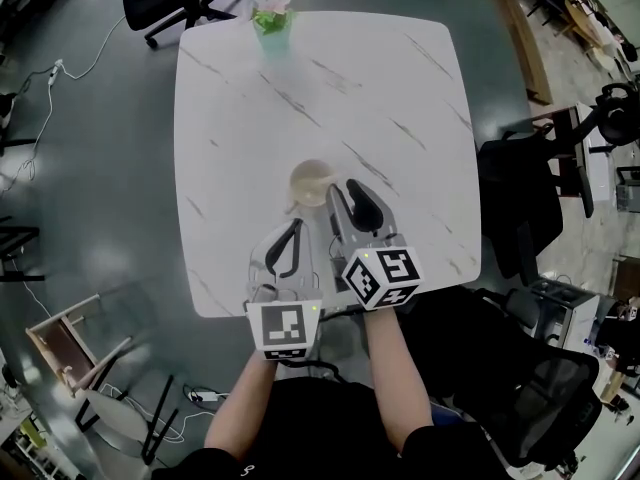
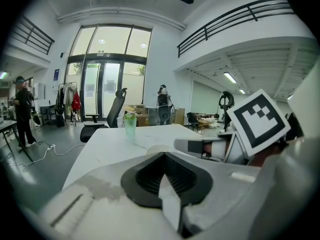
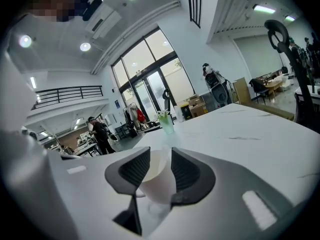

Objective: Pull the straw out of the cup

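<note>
Late stage, by appearance: the cup [image 1: 312, 181] stands on the bench [image 1: 400, 88] with no straw showing in it. Right gripper [image 1: 345, 189] — jaws set against the cup's sides, seemingly holding it. Left gripper [image 1: 297, 226] — jaws closed, a pale strip [image 2: 167, 199] between them (possibly the straw). Count: 1 cup, 2 grippers, 1 green flower pot [image 1: 272, 20].

Bare pale forearms [image 1: 392, 388], black top [image 1: 320, 438], black ribbed fingers [image 3: 131, 170], black-and-white marker cubes [image 1: 383, 276]

Hidden and unclear
My right gripper [image 3: 160, 155] hides the base of the cup [image 3: 159, 180]; the pale strip [image 2: 170, 200] between the jaws of my left gripper [image 2: 165, 156] is too blurred to name.
</note>
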